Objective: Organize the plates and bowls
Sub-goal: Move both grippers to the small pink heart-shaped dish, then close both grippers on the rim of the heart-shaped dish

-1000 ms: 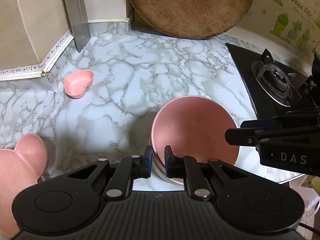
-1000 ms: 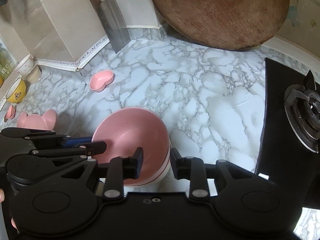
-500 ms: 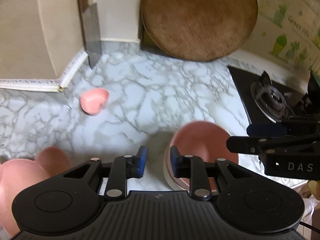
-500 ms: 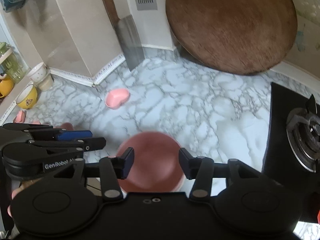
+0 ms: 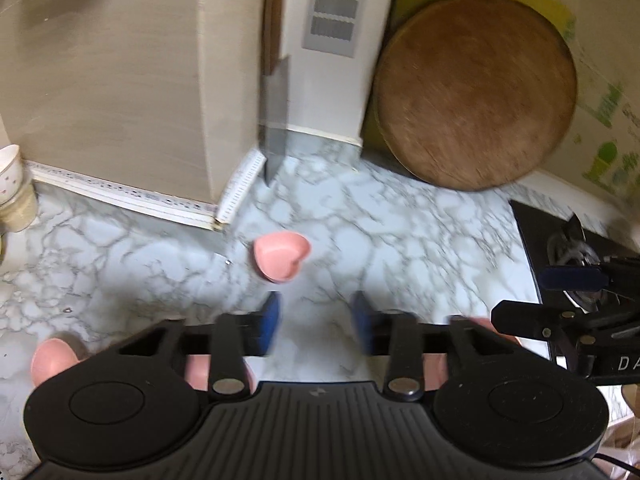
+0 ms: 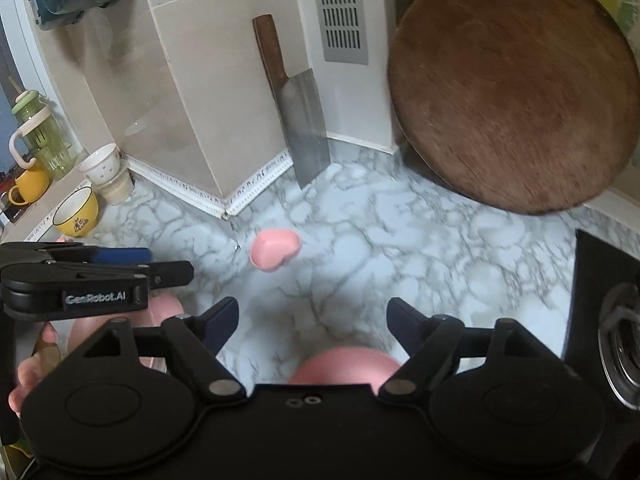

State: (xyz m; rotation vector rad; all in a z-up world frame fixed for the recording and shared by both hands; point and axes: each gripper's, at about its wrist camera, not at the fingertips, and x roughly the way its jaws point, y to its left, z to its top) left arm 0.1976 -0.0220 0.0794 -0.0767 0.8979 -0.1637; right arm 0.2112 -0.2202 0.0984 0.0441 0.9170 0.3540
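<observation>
Gleaming pink heart-shaped dish (image 5: 282, 255) on veined marble counter (image 5: 400, 232)

Marble-patterned glossy countertop (image 6: 420, 240) | matt pink plastic heart-shaped dish (image 6: 275, 254) | worn wooden round board (image 6: 516, 92) | metal cleaver (image 6: 306, 124), wooden handle

left hand-held gripper (image 5: 314, 322): black, blue pads | right hand-held gripper (image 6: 312, 322): black, silver rivets

pink bowl (image 6: 344, 364) mostly hidden, stove (image 6: 616, 344) cropped
</observation>
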